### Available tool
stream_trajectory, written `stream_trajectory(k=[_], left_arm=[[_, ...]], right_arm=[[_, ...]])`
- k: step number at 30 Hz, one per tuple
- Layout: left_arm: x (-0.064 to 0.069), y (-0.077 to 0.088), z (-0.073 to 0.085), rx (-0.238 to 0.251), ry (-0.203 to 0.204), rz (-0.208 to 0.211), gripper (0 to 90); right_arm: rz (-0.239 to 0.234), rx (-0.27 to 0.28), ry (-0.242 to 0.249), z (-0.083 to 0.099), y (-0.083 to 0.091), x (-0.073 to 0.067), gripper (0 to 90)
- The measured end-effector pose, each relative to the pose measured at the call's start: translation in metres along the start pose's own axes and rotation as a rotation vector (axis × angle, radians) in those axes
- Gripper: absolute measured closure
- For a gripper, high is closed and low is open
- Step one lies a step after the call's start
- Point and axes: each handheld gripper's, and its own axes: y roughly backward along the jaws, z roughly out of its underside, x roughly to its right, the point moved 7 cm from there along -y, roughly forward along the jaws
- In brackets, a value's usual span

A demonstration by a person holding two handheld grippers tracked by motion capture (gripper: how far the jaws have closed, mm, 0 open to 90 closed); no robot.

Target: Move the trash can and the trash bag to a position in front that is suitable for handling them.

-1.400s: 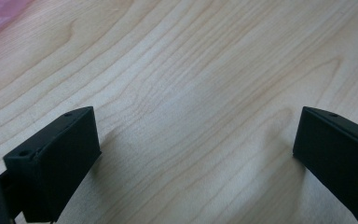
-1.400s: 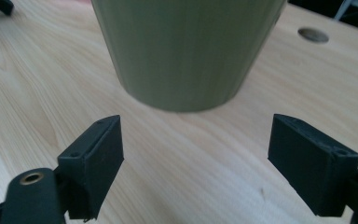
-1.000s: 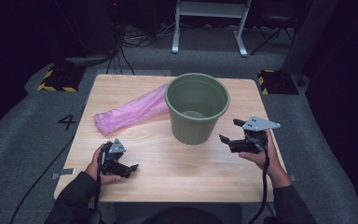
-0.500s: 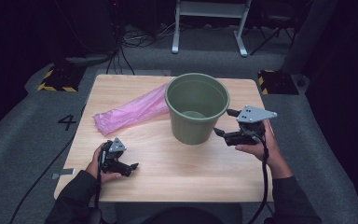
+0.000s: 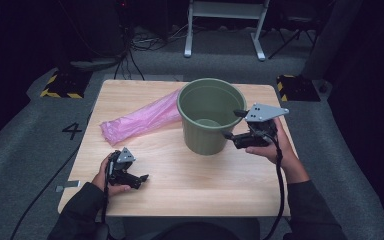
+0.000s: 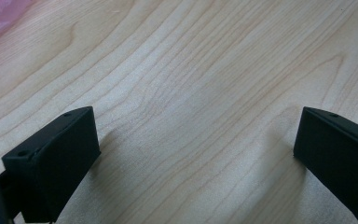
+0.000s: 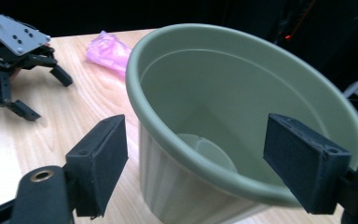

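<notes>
A green plastic pot [image 5: 207,117] stands upright on the wooden table [image 5: 205,185], right of centre. My right gripper [image 5: 231,124] hovers at its right side, level with the rim. In the right gripper view the pot's near rim [image 7: 177,154] stands between the jaws, one outside the wall and one over the inside; the right gripper [image 7: 198,140] is open, its pads not touching, and the jaws have just been closing a little. A pink plastic bag [image 5: 140,119] lies left of the pot. My left gripper [image 5: 141,181] rests open on bare wood at the front left, nothing between its jaws [image 6: 191,154].
The right gripper view also shows the left gripper [image 7: 46,95] and the pink bag [image 7: 107,49] beyond the pot. Grey floor surrounds the table, with yellow-black blocks [image 5: 60,85] [image 5: 297,86] and a metal stand [image 5: 225,30] behind it.
The right gripper has risen and moved left, from beside the pot's lower wall up to its rim. The left gripper and the bag have stayed put.
</notes>
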Motion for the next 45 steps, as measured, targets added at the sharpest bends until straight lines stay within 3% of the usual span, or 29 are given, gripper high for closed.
stream_trajectory(k=[1, 5, 9, 13, 17, 18, 22, 29, 45], left_arm=[[0.000, 0.000, 0.000, 0.000, 0.000, 0.000, 0.2], [0.000, 0.000, 0.000, 0.001, 0.000, 0.000, 0.2], [0.000, 0.000, 0.000, 0.000, 0.000, 0.000, 0.2], [0.000, 0.000, 0.000, 0.001, 0.000, 0.000, 0.2], [0.000, 0.000, 0.000, 0.001, 0.001, -0.001, 0.3], [0.000, 0.000, 0.000, 0.004, 0.002, -0.002, 0.3], [0.000, 0.000, 0.000, 0.003, 0.002, -0.002, 0.3], [0.000, 0.000, 0.000, 0.003, 0.001, -0.002, 0.3], [0.000, 0.000, 0.000, 0.003, 0.006, -0.004, 0.3]], right_arm=[[-0.026, -0.036, -0.007, 0.000, -0.009, 0.000, 21.3], [-0.062, -0.063, -0.022, 0.001, -0.019, 0.000, 22.0], [-0.105, -0.082, -0.069, 0.001, -0.032, 0.002, 23.2], [-0.124, -0.110, -0.064, 0.002, -0.042, 0.001, 27.8], [-0.171, -0.122, -0.024, 0.001, -0.049, -0.006, 44.5], [-0.193, -0.130, -0.015, 0.001, -0.052, -0.010, 53.3], [-0.204, -0.153, 0.008, 0.003, -0.057, -0.014, 62.3], [-0.195, -0.161, 0.064, 0.003, -0.051, -0.016, 67.6], [-0.235, -0.169, 0.088, 0.014, -0.024, -0.028, 69.6]])
